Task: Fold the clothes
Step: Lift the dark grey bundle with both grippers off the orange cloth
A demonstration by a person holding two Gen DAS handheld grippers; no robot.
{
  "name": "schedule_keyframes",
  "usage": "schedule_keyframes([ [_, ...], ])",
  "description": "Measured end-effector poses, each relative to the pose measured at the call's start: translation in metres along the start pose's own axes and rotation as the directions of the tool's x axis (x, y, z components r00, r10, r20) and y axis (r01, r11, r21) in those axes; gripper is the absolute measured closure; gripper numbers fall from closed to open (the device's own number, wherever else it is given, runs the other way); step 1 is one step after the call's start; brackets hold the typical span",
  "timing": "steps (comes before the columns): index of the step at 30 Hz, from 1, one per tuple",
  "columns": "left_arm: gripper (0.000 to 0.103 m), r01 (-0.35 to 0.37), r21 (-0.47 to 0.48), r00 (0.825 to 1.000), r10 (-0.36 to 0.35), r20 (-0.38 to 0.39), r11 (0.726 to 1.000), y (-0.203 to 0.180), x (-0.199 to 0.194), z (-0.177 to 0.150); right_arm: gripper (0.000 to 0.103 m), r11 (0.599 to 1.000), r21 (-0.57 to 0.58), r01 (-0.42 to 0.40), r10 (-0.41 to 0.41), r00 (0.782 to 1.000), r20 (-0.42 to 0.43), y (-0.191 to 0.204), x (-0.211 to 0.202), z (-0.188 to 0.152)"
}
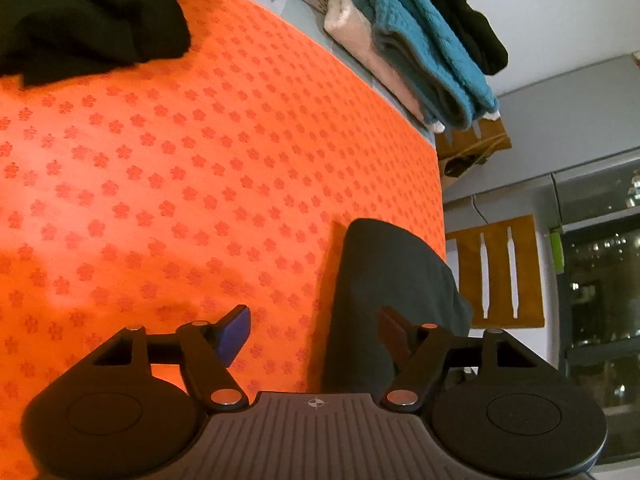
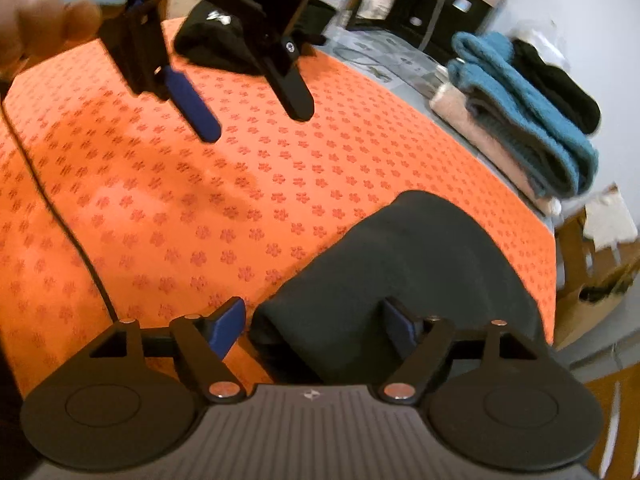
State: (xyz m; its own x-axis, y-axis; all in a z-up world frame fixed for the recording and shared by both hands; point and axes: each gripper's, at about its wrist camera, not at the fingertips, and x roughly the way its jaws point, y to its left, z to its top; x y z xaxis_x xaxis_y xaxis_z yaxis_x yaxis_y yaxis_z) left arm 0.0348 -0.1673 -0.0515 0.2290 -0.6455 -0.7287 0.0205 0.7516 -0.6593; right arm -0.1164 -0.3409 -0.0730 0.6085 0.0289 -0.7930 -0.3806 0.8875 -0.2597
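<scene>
Orange cloth (image 2: 280, 184) covers the desk; the folded dark garment (image 2: 400, 272) lies at its 4 o'clock edge, seemingly released, since both the left hand-held gripper (image 1: 316, 334) and right hand-held gripper (image 2: 316, 326) stand apart, gripping nothing.

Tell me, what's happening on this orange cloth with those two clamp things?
A person is folding clothes with a handheld tool in each hand. A dark grey garment lies folded on the orange cloth. The right tool is over its near edge, jaws open, gripping nothing. The left tool hangs open above bare cloth. A black garment waits farther back, and a stack of folded knits sits beyond the cloth's edge.
</scene>
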Motion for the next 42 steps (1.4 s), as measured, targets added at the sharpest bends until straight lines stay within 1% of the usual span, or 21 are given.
schedule_keyframes([
  [1,0.028,0.002,0.001,1.0,-0.002,-0.007,1.0,-0.001,0.002,0.0,0.022,1.0,0.005,0.007,-0.007,1.0,0.0,0.001,0.002,0.0],
  [2,0.027,0.005,-0.003,1.0,-0.005,-0.014,1.0,-0.003,0.005,0.001,0.025,1.0,0.01,0.017,-0.017,1.0,0.001,0.001,0.004,0.0],
  [3,0.026,0.008,-0.006,1.0,-0.008,-0.021,1.0,-0.005,0.008,0.001,0.031,0.999,0.018,0.029,-0.029,1.0,0.005,0.001,0.005,-0.001],
  [4,0.026,0.012,-0.01,1.0,-0.013,-0.026,1.0,-0.006,0.011,0.002,0.032,0.999,0.03,0.035,-0.035,0.999,0.01,0.0,0.005,-0.002],
  [9,0.023,0.042,-0.016,0.998,-0.042,-0.055,0.999,-0.017,0.031,0.004,0.048,0.996,0.086,0.021,-0.026,0.998,0.053,-0.011,-0.006,-0.007],
  [12,0.021,0.065,-0.021,0.992,-0.067,-0.105,0.998,-0.029,0.052,0.001,0.05,0.993,0.116,0.014,-0.024,0.996,0.08,-0.016,-0.016,-0.009],
  [15,0.021,0.082,0.003,0.986,-0.08,-0.146,0.997,-0.044,0.075,-0.005,0.05,0.991,0.135,0.002,-0.016,0.995,0.102,-0.024,-0.026,-0.011],
  [19,0.021,0.094,0.038,0.978,-0.085,-0.191,0.995,-0.062,0.106,-0.007,0.05,0.986,0.164,-0.017,-0.005,0.991,0.13,-0.035,-0.039,-0.014],
  [20,0.021,0.084,0.043,0.975,-0.073,-0.208,0.996,-0.066,0.114,-0.006,0.05,0.986,0.168,-0.022,-0.001,0.991,0.136,-0.038,-0.042,-0.015],
  [22,0.023,0.065,0.051,0.971,-0.052,-0.234,0.997,-0.073,0.127,-0.005,0.05,0.983,0.179,-0.038,0.011,0.989,0.149,-0.043,-0.046,-0.018],
  [23,0.033,0.053,0.058,0.971,-0.038,-0.236,0.997,-0.075,0.13,-0.005,0.05,0.98,0.19,-0.052,0.022,0.988,0.154,-0.046,-0.047,-0.019],
  [26,0.051,0.022,0.098,0.973,0.001,-0.231,0.995,-0.082,0.136,-0.006,0.05,0.963,0.248,-0.101,0.061,0.984,0.166,-0.061,-0.053,-0.025],
  [27,0.054,0.015,0.122,0.976,0.013,-0.219,0.992,-0.085,0.135,-0.007,0.05,0.944,0.3,-0.133,0.084,0.982,0.17,-0.07,-0.056,-0.029],
  [29,0.056,0.007,0.152,0.979,0.024,-0.204,0.988,-0.088,0.133,-0.01,0.049,0.887,0.415,-0.202,0.139,0.974,0.177,-0.09,-0.062,-0.038],
  [31,0.057,-0.003,0.157,0.98,0.034,-0.197,0.988,-0.089,0.133,-0.01,0.049,0.808,0.524,-0.27,0.19,0.961,0.202,-0.109,-0.07,-0.049],
  [34,0.057,-0.027,0.171,0.976,0.063,-0.208,0.985,-0.086,0.135,-0.008,0.049,0.677,0.664,-0.318,0.198,0.947,0.252,-0.139,-0.084,-0.074],
  [35,0.057,-0.021,0.161,0.975,0.056,-0.215,0.987,-0.083,0.136,-0.007,0.046,0.628,0.707,-0.325,0.19,0.945,0.266,-0.151,-0.087,-0.085],
  [36,0.057,-0.014,0.15,0.974,0.047,-0.221,0.989,-0.08,0.136,-0.006,0.04,0.593,0.742,-0.312,0.168,0.949,0.265,-0.161,-0.089,-0.095],
  [39,0.057,-0.003,0.162,0.973,0.04,-0.227,0.987,-0.08,0.138,-0.004,0.029,0.482,0.834,-0.27,0.109,0.962,0.249,-0.191,-0.087,-0.129],
  [41,0.057,0.003,0.165,0.973,0.035,-0.227,0.986,-0.08,0.138,-0.004,0.027,0.401,0.88,-0.254,0.122,0.967,0.224,-0.206,-0.074,-0.153],
  [42,0.057,0.005,0.166,0.973,0.033,-0.227,0.986,-0.079,0.138,-0.003,0.026,0.356,0.897,-0.261,0.141,0.964,0.224,-0.211,-0.066,-0.164],
])
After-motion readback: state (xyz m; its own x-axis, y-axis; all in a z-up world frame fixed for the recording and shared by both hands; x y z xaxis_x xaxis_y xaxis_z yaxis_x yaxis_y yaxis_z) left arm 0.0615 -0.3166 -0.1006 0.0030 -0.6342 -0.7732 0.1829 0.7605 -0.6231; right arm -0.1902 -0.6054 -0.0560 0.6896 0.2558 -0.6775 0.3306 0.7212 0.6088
